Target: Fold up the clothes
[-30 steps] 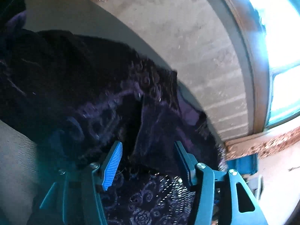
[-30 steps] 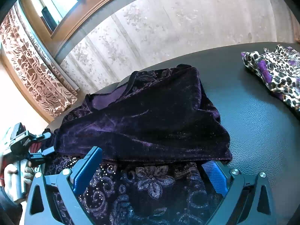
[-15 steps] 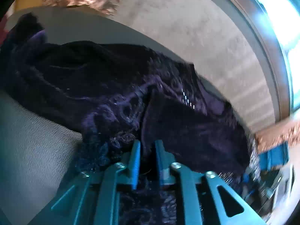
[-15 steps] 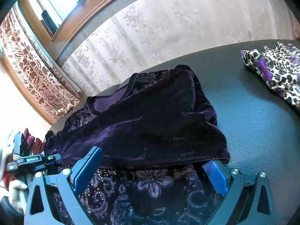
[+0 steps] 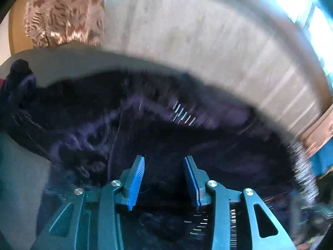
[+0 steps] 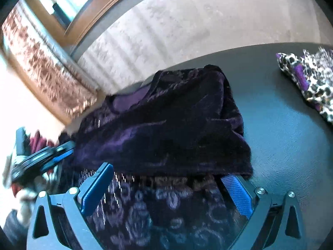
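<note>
Velvet garment (image 6: 166,129) — bare table (image 6: 281,141) rightward

Two garments on the table (image 6: 281,145): one purple velvet dress (image 6: 166,129), one leopard-print piece (image 6: 308,83) well apart from the dress, toward the far right edge of the table. Dress shows two layers: plain velvet folded over a sequinned floral layer (image 6: 166,208) just in front of the fold. Two grippers: right gripper (image 6: 166,189), two blue pads spread wide at the dress's near edge; left gripper (image 5: 163,177), two blue pads apart over the dress, also seen at the dress's left side. One patterned curtain (image 6: 41,68) behind the dress to the left. One window frame (image 6: 100,6). One wall (image 6: 187,31).
</note>
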`<state>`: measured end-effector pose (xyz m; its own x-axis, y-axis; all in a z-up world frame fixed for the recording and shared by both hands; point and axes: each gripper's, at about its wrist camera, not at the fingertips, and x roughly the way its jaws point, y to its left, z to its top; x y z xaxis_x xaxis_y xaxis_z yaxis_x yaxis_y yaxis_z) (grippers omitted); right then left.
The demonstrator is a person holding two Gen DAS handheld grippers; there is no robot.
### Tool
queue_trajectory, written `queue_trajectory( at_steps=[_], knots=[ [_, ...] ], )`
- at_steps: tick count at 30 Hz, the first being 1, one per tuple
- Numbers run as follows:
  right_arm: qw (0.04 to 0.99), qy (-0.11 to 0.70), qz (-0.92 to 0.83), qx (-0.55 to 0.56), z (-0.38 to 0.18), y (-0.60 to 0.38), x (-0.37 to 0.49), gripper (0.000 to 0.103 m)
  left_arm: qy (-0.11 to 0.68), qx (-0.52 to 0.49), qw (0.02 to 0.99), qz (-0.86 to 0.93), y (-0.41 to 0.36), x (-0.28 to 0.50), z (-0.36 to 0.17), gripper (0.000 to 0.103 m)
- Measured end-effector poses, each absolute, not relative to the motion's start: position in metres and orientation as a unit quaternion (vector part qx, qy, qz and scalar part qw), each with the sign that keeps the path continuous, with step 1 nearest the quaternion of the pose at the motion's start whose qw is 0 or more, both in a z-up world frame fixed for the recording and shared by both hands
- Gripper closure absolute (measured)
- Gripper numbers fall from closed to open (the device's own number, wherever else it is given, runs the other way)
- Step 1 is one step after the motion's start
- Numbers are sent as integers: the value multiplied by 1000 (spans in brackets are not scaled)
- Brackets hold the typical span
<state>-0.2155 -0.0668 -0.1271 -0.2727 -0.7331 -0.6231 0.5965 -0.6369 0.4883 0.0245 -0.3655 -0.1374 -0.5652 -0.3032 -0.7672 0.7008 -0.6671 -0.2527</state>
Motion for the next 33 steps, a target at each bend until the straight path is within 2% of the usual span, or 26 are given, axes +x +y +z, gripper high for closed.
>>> queue_trajectory(
  at_steps=[2, 9, 14, 16, 20, 23, 25, 29, 33],
  knots=[
    [413, -78, -796, 436, -124, -56, -214, 0, 245, 354, 304, -850, -360, 21, -143, 60],
    [392, -74, -803, 442, -115, -19, -211, 0, 239, 357, 304, -850, -370, 13, -148, 60],
    [463, -82, -773, 425, -101, -47, -191, 0, 236, 375, 305, -843, -377, 0, -150, 60],
    [489, -61, -765, 415, -98, -67, -183, 0, 248, 390, 295, -836, -376, -8, -145, 60],
    [494, -62, -758, 422, -116, -89, -189, 0, 256, 362, 187, -877, -363, -38, -111, 58],
    [479, -97, -754, 439, -139, -87, -199, 0, 216, 364, 106, -900, -335, -80, -87, 50],
    [484, -107, -750, 437, -140, -85, -200, 0, 175, 382, 58, -906, -316, -119, -78, 49],
    [493, -120, -746, 431, -143, -84, -201, 0, 118, 412, 16, -904, -289, -179, -75, 48],
    [499, -128, -745, 425, -145, -80, -201, 0, 107, 435, -32, -894, -266, -216, -83, 42]
  ],
)
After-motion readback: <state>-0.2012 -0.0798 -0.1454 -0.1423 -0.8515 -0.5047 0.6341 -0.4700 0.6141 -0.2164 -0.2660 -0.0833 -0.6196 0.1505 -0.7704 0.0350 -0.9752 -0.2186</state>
